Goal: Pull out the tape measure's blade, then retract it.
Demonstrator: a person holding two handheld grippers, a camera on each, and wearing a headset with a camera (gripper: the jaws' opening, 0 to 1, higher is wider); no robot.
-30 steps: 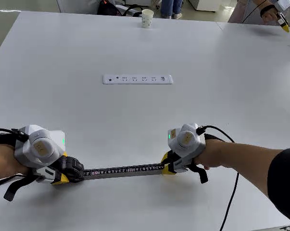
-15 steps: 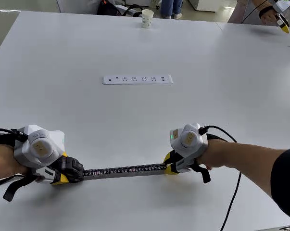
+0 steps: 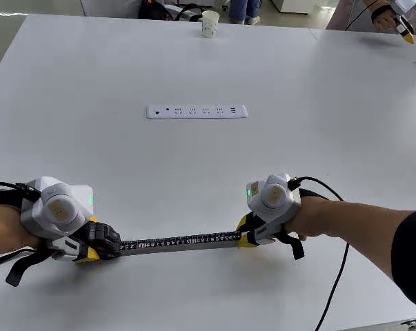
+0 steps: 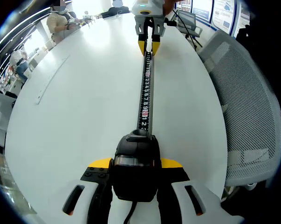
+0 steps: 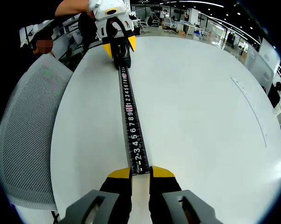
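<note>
Stretching flat across the smooth white table (image 3: 194,165), the thin numbered blade (image 3: 180,242) spans between both grippers. The left gripper (image 4: 135,164) clamps the boxy black tape measure case (image 3: 105,240) in its yellow-tipped jaws. The right gripper (image 5: 140,173), jaws nearly closed, pinches the blade's end.

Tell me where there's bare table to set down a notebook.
The broad white stretch between the power strip and the drawn-out blade is bare, as is the band between the strip and the paper cup. The near edge is crowded: left tongs on the tape measure case, right tongs on the blade tip, and a cable.
</note>
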